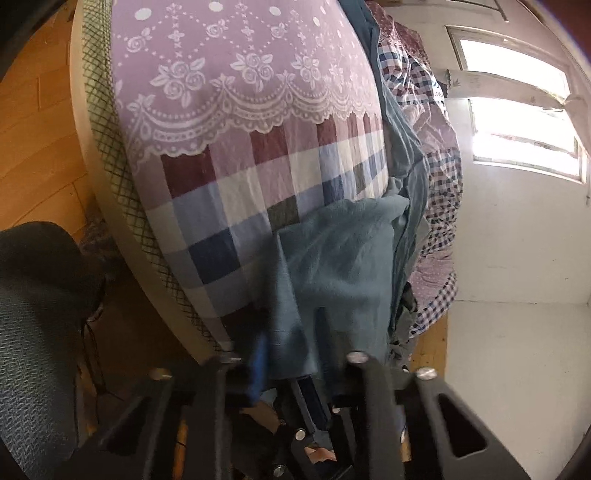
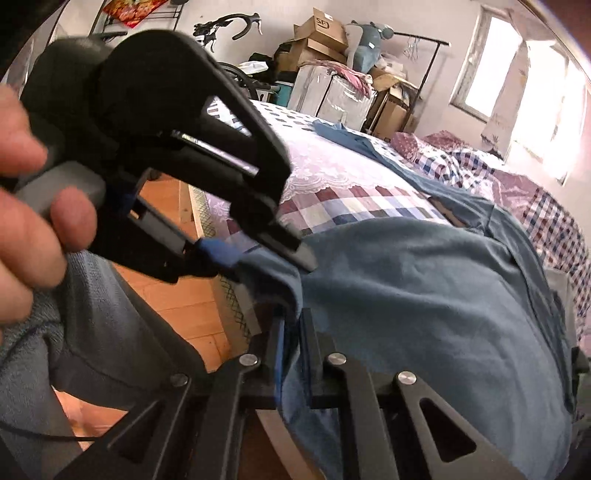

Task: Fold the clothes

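Left wrist view: The left gripper sits at the near edge of the bed. Its jaws are closed down on a fold of the blue garment, with cloth bunched between the fingers; motion blur hides the exact contact line. The garment lies along the right side of the bed, running from the near edge toward the far end. It rests on a bedspread with a lilac lace print and a checked band. A crumpled checked quilt lies just beside the garment on the side toward the windows. Wooden floor shows past the left edge of the bed.

Right wrist view: The right gripper is at the near edge of the bed. Its jaws stand nearly together, with the garment hem pinched between them. The bulk of the blue garment spreads to the right over the near corner. The left gripper appears at upper left, held by a hand, its tips clamped on the same garment edge, near the right gripper. Stacked cardboard boxes stand beyond the far end of the bed.
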`<state>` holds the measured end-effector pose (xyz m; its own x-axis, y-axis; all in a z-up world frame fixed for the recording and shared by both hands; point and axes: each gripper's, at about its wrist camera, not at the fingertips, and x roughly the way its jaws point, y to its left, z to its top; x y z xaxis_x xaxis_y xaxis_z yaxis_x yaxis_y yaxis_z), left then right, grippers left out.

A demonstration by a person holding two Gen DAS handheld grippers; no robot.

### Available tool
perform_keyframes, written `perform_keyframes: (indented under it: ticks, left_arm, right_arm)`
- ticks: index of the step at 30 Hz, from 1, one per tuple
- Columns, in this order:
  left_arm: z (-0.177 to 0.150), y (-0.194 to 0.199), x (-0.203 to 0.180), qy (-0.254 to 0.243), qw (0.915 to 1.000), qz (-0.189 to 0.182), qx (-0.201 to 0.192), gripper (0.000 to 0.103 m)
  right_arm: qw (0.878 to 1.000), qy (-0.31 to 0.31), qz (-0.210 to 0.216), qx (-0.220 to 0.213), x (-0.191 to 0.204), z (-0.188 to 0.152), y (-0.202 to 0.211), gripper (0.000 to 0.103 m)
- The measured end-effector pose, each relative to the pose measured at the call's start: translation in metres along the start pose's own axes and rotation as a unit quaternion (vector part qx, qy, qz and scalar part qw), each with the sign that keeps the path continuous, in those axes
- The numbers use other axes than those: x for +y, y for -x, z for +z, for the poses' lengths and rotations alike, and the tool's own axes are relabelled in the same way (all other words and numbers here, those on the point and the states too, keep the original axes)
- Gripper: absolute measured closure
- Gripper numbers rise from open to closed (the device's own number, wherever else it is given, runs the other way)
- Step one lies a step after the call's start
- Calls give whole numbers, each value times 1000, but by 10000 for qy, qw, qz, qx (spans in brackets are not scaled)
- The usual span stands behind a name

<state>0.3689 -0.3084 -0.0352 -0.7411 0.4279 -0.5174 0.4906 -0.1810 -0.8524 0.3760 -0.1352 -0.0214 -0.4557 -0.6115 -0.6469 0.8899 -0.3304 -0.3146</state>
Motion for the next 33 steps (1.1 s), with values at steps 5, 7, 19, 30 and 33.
perform_keyframes:
  ticks: [5, 7, 19, 30, 33]
  left_arm:
    - [-1, 0, -5, 3, 9995, -268, 179, 100]
    - [-3, 6, -10, -32, 9991, -397, 174, 100]
    - [-6, 65, -91, -690, 9887, -1319, -161, 101]
    - [2, 78, -132, -1046, 9825, -1477, -432, 101]
    - [4, 79, -138, -1125, 9816, -1459, -507, 101]
  right_arm:
    - [9994, -43, -339, 89, -2, -7, -2, 90]
    - [9985, 2, -531, 163, -4, -11, -1, 86]
    - [9783, 112, -2040, 335, -30, -35, 34, 60]
    - [9448, 40, -3030, 1249, -89, -118, 66, 60]
    - [9319, 130, -3304, 1491, -102, -145, 80, 60]
